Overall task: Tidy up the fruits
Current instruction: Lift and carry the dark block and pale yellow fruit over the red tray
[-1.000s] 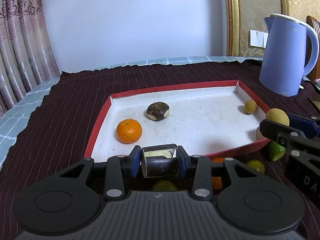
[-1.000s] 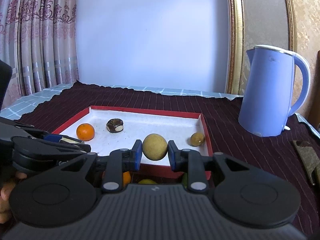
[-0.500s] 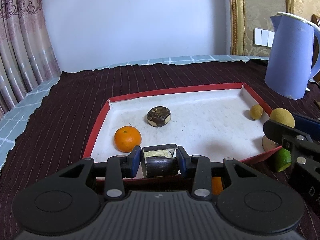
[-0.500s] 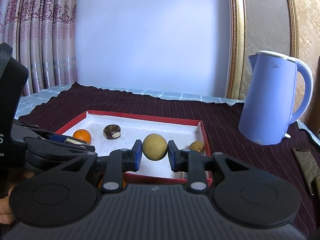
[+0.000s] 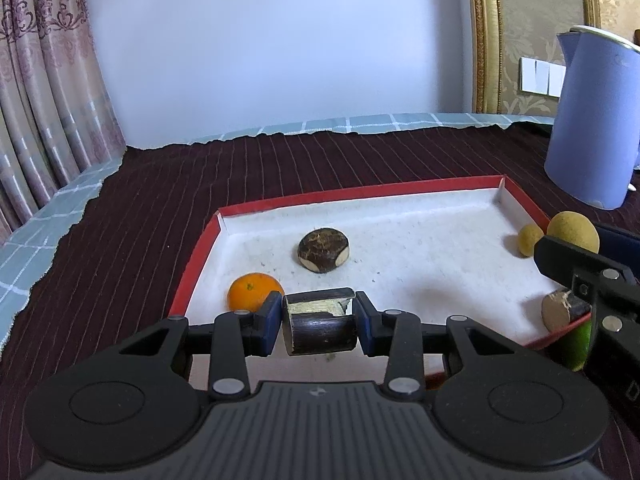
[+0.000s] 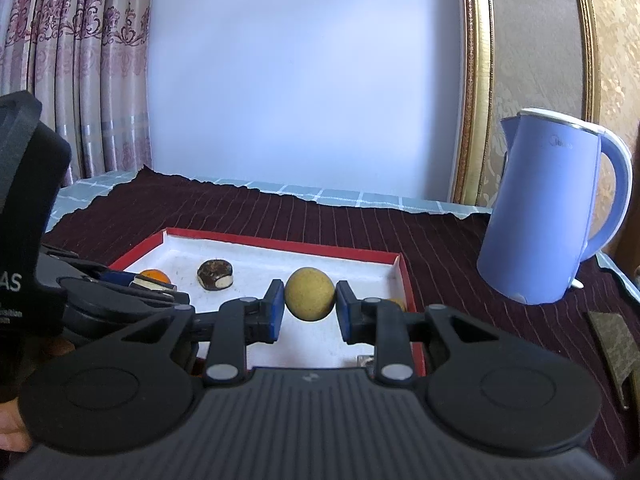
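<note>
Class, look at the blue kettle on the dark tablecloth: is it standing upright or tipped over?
Upright. The blue kettle stands on its flat base on the dark tablecloth, lid rim on top and handle running vertically down its right side.

both grippers are matte black plastic: the left gripper [image 5: 319, 322] and right gripper [image 6: 309, 307] each have blue pads [image 5: 273, 318] on two slim fingers, silver pivot screws [image 5: 228, 386], round embossed discs and a ribbed centre panel. white lettering marks one housing.
</note>
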### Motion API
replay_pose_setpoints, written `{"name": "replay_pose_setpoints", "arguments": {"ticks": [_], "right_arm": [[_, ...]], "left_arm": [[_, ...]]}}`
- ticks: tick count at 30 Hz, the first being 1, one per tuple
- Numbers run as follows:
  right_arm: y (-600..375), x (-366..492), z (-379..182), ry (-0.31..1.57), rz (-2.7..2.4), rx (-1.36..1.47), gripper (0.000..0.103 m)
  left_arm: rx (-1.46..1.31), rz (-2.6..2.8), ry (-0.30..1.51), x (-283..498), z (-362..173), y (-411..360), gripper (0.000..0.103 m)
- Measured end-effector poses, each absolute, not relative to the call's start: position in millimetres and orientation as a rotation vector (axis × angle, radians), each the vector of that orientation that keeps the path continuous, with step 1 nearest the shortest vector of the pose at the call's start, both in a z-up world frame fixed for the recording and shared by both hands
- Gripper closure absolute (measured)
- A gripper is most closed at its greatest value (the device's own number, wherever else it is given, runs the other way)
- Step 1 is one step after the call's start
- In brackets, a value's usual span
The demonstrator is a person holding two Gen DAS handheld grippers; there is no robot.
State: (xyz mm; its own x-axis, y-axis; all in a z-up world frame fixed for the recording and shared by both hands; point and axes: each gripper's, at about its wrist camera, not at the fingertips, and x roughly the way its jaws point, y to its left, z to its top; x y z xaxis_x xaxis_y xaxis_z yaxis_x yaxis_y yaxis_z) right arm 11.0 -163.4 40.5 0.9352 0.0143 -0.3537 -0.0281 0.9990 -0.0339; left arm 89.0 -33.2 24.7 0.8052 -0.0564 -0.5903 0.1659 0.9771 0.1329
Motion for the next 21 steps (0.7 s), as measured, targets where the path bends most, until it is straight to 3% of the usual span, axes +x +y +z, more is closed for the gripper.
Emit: {"name": "replay_pose_setpoints", "arguments": {"ticks": [21], "right_arm": [[-182,62,38,0.377,0.010,0.011,0.077]], "left_arm": [[0.209,-0.098,0.596,130,29,-50,0.065]]}}
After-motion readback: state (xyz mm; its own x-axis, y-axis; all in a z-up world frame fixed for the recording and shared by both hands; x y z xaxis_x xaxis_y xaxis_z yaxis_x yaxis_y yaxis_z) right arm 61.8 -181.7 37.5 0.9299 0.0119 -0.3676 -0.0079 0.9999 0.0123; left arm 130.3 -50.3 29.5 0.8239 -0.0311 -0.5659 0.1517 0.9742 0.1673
